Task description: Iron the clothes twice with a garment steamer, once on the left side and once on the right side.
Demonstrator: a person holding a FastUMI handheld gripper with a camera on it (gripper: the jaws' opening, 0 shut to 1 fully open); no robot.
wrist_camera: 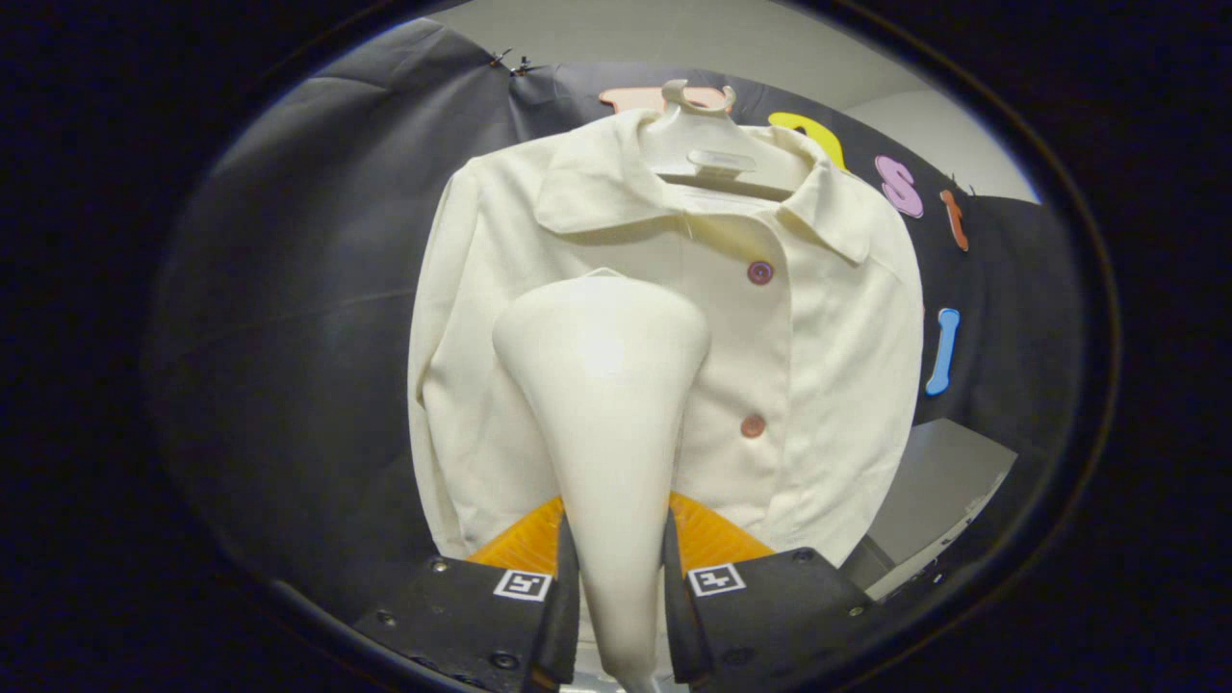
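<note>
Gripping steamer (pixel 606 423) handle, tongs (pixel 621 597) clamped both sides; long axis upright, wide head facing shirt (pixel 818 385).

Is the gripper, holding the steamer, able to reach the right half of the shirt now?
Probably yes. The gripper grips the steamer before the shirt; nothing stands between.

The gripper (pixel 619 587) has both fingers pressed on the steamer (pixel 606 423), whose wide head blocks the way straight ahead. Beyond it the hanging shirt (pixel 828 327) spreads across the path. Open room lies beside each shirt sleeve.
</note>
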